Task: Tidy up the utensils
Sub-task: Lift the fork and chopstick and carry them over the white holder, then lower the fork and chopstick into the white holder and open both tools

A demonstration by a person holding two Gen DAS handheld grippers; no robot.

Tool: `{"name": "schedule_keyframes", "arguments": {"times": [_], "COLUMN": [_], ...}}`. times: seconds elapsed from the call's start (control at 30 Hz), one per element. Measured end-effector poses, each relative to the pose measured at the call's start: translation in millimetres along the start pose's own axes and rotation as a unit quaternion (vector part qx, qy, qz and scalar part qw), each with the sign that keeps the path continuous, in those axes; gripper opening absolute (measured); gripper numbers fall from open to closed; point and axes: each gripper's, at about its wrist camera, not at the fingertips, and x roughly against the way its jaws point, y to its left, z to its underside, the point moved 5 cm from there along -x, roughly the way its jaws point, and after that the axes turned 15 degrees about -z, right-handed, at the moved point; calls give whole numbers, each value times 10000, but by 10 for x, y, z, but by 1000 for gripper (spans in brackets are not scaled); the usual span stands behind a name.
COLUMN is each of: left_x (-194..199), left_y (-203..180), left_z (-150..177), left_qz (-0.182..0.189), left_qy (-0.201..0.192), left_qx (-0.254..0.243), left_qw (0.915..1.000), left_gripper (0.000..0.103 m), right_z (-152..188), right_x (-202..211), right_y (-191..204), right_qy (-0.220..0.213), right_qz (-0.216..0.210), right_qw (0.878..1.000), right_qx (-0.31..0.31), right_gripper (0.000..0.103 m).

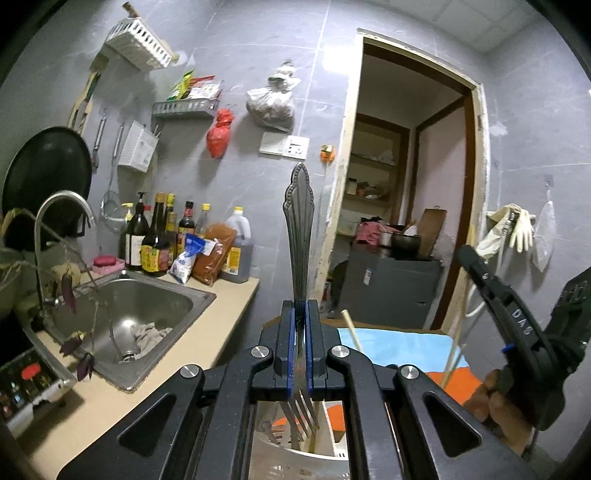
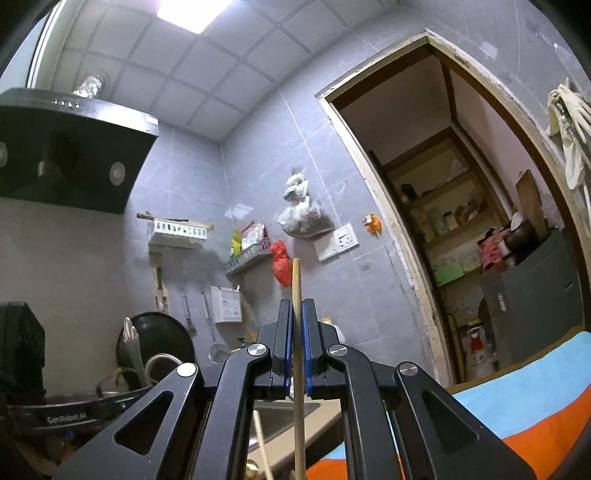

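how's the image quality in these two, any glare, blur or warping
Left wrist view: fisheye bends the doorway and darkens the corners; the fork is sharp, dim even light. Right wrist view: the ceiling light panel blows out to white glare; the chopstick stays crisp, walls curve.

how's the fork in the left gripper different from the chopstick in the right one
The fork is grey metal; the chopstick is pale wood. The fork's handle is broad, flared and ornamented at its end; the chopstick is a thin plain rod. The fork's tines point down over a white holder; no holder shows under the chopstick in the right wrist view. Both stand nearly upright, clamped between shut blue pads of the left gripper and right gripper.
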Motion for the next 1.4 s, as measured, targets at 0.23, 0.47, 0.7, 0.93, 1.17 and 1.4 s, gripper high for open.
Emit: {"name": "schedule_keyframes", "arguments": {"times": [0.23,0.47,0.7,0.93,1.17,1.4], "left_x": [-32,-18,-94,-150,-165,-171], "left_y": [-108,-231,-188,-183,-235,-201], "left_z": [164,241,329,414,499,539], "left_qz": [-206,-467,-675,-663,-525,-335], "left_qy": [-114,-230,-122,2,154,337], "left_qx": [17,-25,127,144,117,278], "left_qw": [9997,9986,9976,9977,9984,9985], "left_gripper": [3,3,3,3,4,5], "right_z": [86,126,203,256,282,316], "right_x": [-16,-5,-51,-63,-80,-81], "right_y": [-4,-9,-3,27,-4,-15], "right_qy": [78,131,279,359,437,517], "right_qz": [95,141,94,56,56,70], "right_qw": [9996,9994,9992,9987,9986,9983], "right_qx": [237,296,284,359,288,256], "right_gripper": [3,4,4,4,4,4]}}
